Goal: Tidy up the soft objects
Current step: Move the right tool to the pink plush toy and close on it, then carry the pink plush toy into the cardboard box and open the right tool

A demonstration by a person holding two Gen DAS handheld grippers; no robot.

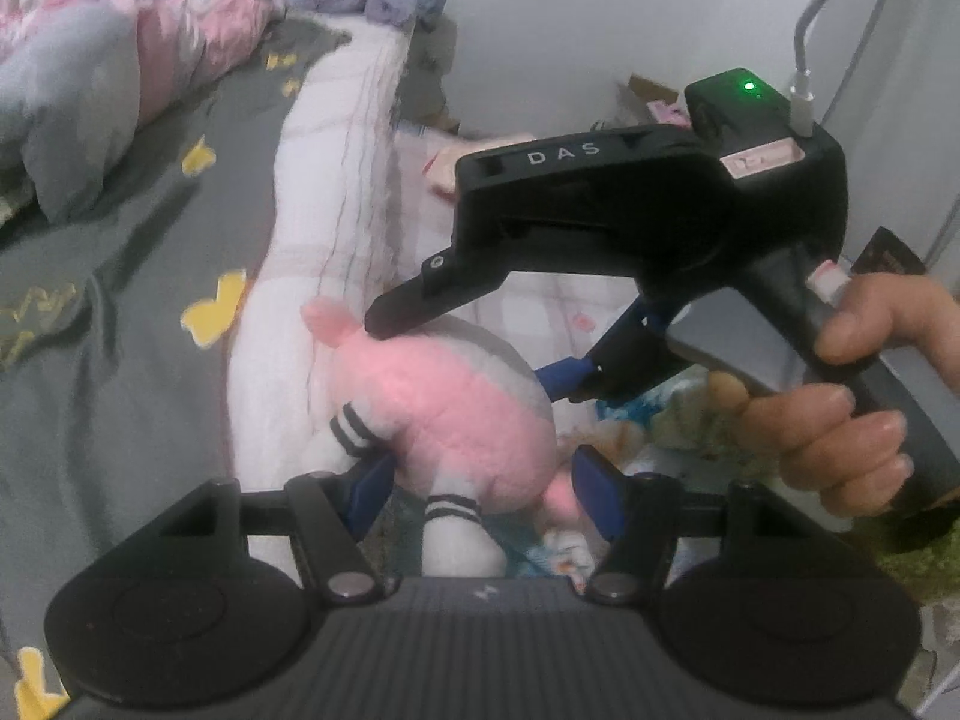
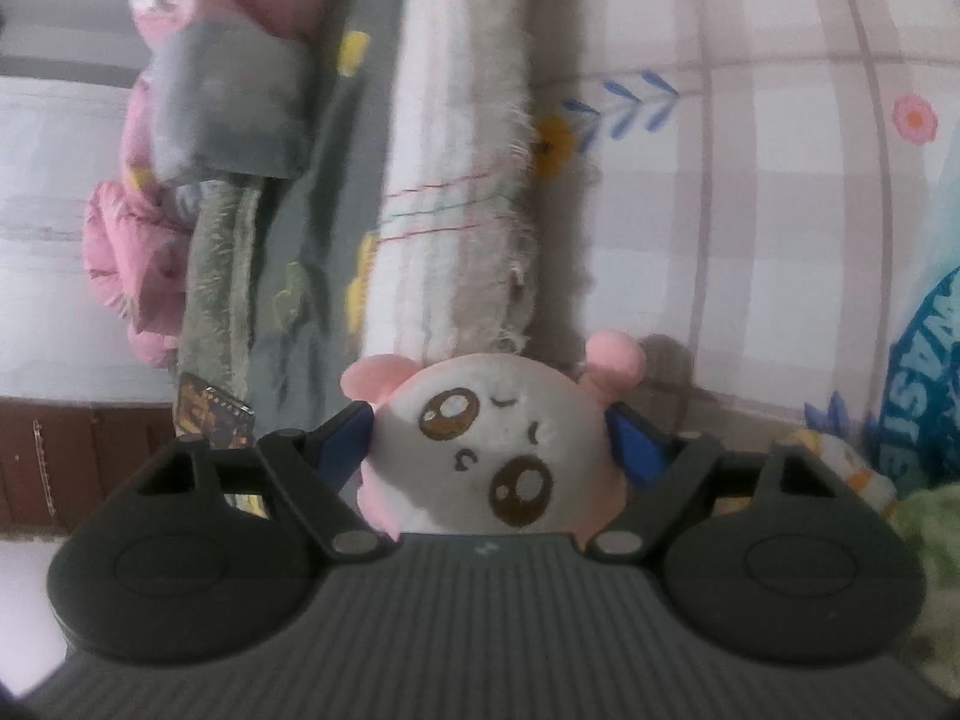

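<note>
A pink and white plush toy [image 1: 462,414] with striped socks hangs between both grippers. My left gripper [image 1: 480,486] is shut on its lower body, blue pads [image 1: 594,492] pressing each side. My right gripper [image 2: 492,438] is shut on the toy's white face [image 2: 498,450], which has brown eyes and pink ears. In the left wrist view the right gripper's black body [image 1: 630,222] comes in from the right, held by a hand [image 1: 852,396], its fingers at the toy's head end.
A grey bedsheet with yellow shapes [image 1: 120,300] lies left. A rolled pale checked blanket [image 2: 462,180] runs up the middle. A pink and grey quilt [image 1: 90,72] is bunched at the upper left. A white wall [image 1: 600,18] stands behind.
</note>
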